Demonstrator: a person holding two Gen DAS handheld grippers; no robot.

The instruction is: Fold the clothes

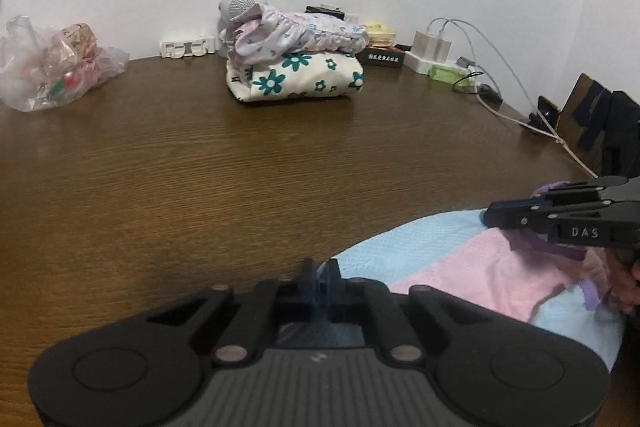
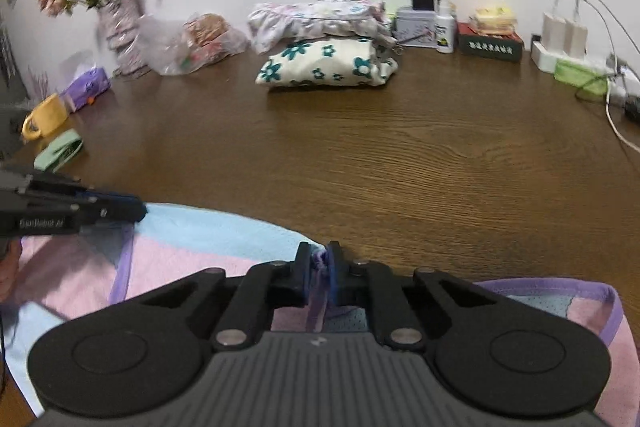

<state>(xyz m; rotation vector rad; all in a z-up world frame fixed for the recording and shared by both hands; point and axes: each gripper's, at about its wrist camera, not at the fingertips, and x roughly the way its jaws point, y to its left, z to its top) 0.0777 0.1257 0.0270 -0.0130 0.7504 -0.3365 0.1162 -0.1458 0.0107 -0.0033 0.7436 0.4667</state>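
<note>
1. Brown bench (image 2: 400, 155), white wall behind; folded stack (image 2: 328, 67) at back.
2. Garment (image 2: 192, 267) lies at the near edge.
3. Left gripper (image 1: 323, 277) and right gripper (image 2: 320, 261): jaws clamped on its hem.
4. Move both together, keep the edge taut, align corners before release.

Brown wood-grain table (image 1: 240, 163) with soft sheen, fine-mesh cloth garment (image 2: 224, 231), crinkly clear plastic bag (image 1: 52, 67), matt black plastic fingers (image 2: 304, 267)
</note>
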